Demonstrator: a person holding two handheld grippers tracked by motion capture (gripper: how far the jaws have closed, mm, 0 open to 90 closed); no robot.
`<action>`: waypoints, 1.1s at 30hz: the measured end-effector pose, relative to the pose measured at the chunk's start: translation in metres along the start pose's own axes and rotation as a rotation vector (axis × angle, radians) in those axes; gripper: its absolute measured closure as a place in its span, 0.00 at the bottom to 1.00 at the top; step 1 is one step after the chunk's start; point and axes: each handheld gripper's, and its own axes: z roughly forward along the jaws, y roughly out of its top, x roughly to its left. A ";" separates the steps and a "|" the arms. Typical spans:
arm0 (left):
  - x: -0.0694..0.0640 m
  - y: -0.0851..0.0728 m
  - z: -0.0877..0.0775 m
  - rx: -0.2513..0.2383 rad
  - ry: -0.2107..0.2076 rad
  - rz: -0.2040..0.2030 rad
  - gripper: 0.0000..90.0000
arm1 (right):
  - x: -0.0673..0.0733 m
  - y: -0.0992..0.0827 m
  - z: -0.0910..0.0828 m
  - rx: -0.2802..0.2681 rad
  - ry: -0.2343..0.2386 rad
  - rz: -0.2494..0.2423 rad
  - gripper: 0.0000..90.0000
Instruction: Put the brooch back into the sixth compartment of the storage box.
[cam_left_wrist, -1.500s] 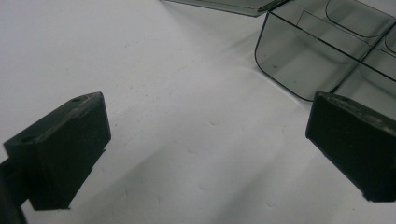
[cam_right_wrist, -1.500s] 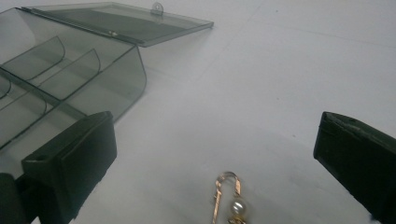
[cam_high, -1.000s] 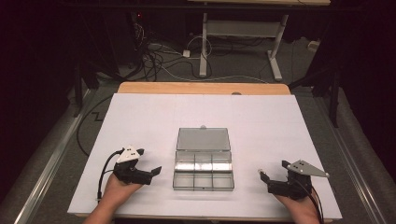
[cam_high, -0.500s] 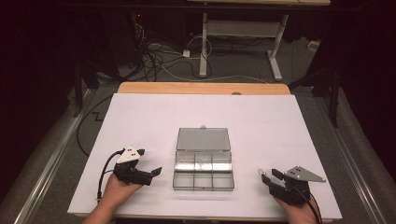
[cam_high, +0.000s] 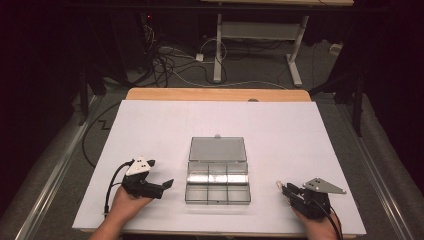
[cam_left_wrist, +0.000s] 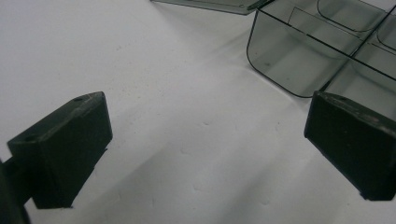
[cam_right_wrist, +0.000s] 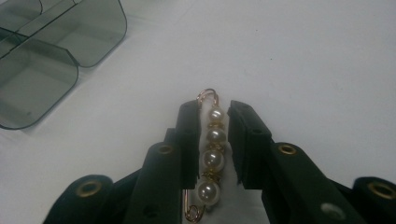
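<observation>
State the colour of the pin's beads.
Pearly white beads on a gold pin, best in the right gripper view.

One pin (cam_right_wrist: 208, 154) lies between the right jaws, carrying four pearls in a row. One clear box (cam_high: 217, 172) sits ahead of both pairs of jaws, with six compartments and one lid. Two grippers: the left gripper (cam_high: 161, 182) and the right gripper (cam_high: 286, 189), each with two jaws.

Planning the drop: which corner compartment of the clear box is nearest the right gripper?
The near-right compartment of the box; the right gripper with the pearl pin lies just beside it.
</observation>
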 end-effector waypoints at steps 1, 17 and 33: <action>0.000 0.000 0.000 -0.001 0.001 0.001 0.00 | 0.001 0.000 0.001 0.007 -0.003 -0.005 0.84; 0.001 0.000 0.000 -0.003 -0.008 -0.003 0.00 | 0.005 -0.001 0.004 0.035 -0.041 -0.031 0.90; 0.002 0.000 -0.001 -0.010 -0.012 -0.010 0.00 | 0.002 -0.001 0.002 0.024 -0.020 -0.015 0.90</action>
